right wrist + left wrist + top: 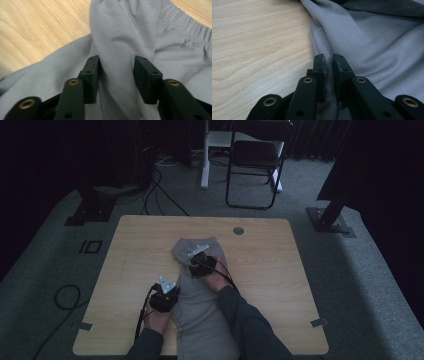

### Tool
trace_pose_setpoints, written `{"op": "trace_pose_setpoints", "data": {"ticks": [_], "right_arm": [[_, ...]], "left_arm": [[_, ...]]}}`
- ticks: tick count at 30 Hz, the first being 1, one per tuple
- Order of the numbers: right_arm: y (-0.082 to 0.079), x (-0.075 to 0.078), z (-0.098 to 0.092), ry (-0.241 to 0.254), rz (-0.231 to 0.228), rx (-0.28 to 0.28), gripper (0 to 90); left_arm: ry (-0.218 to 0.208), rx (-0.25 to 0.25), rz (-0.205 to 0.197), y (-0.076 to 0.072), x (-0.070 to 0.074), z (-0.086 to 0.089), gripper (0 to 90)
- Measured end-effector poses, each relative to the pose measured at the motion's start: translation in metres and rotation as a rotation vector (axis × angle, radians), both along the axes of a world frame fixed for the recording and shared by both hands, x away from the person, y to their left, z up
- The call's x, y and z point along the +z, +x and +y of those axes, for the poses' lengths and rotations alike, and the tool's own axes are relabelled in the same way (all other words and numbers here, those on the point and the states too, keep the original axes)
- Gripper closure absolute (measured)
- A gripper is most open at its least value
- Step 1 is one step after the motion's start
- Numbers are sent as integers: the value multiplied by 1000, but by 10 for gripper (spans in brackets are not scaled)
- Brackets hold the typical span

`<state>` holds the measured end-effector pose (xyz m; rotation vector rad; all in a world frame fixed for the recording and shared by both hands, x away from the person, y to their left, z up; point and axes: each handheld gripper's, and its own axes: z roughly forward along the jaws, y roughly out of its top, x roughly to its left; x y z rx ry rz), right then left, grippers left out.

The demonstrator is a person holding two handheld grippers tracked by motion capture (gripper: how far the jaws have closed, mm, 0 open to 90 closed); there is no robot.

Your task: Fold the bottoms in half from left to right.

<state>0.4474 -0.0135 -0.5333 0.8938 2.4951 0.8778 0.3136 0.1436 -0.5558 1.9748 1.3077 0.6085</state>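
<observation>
A grey garment [200, 315] lies along the middle of the wooden table [135, 250], running from the near edge to a bunched far end. My left gripper [170, 287] is at the garment's left edge; in the left gripper view its jaws [329, 58] stand almost together, pinching a thin fold of the grey cloth [374, 42]. My right gripper [198, 254] is over the bunched far part. Its jaws [116, 62] stand wider, with a raised ridge of the cloth [120, 30] filling the gap between them. An elastic waistband [190, 27] lies just beyond.
Bare wood [257, 42] lies left of the garment. A round cable hole [238, 230] sits near the table's far edge. Beyond the table stand a folding chair [255, 165] and stand bases [330, 222], with cables on the floor [67, 297].
</observation>
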Motion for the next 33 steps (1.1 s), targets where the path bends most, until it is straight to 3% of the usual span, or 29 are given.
{"op": "trace_pose_setpoints", "data": {"ticks": [1,4,8,10,12,14,17,18,22,23,27,28,30,33], "right_arm": [[0,0,0,0,0,0,594],[7,-1,-4,-7,7,-28,794],[16,8,-32,127,35,-126,867],[22,12,-55,192,51,-190,869],[25,12,-75,223,55,-226,867],[28,9,-93,270,88,-258,854],[30,-3,-113,243,109,-329,802],[32,-11,-122,235,135,-373,726],[31,-11,-128,257,132,-418,631],[28,-6,-127,257,101,-423,586],[21,3,-123,271,48,-403,542],[17,5,-121,280,43,-377,532],[10,5,-113,244,39,-291,504],[2,0,-110,192,50,-236,517]], "left_arm": [[-1,0,0,0,0,0,821],[-4,1,0,-1,0,0,823],[-3,7,1,-2,0,0,824],[-2,8,1,-2,0,0,824],[-1,8,0,-3,0,0,823],[1,10,-1,-3,0,0,821],[0,16,-1,-2,0,0,784],[-2,16,0,-2,0,0,741],[-20,18,8,-1,0,2,717],[-19,18,9,-1,0,2,717],[-14,22,4,-1,0,1,718],[-13,23,5,-1,0,1,718],[-12,25,5,-1,0,1,715],[-10,27,5,-1,0,1,715]]}}
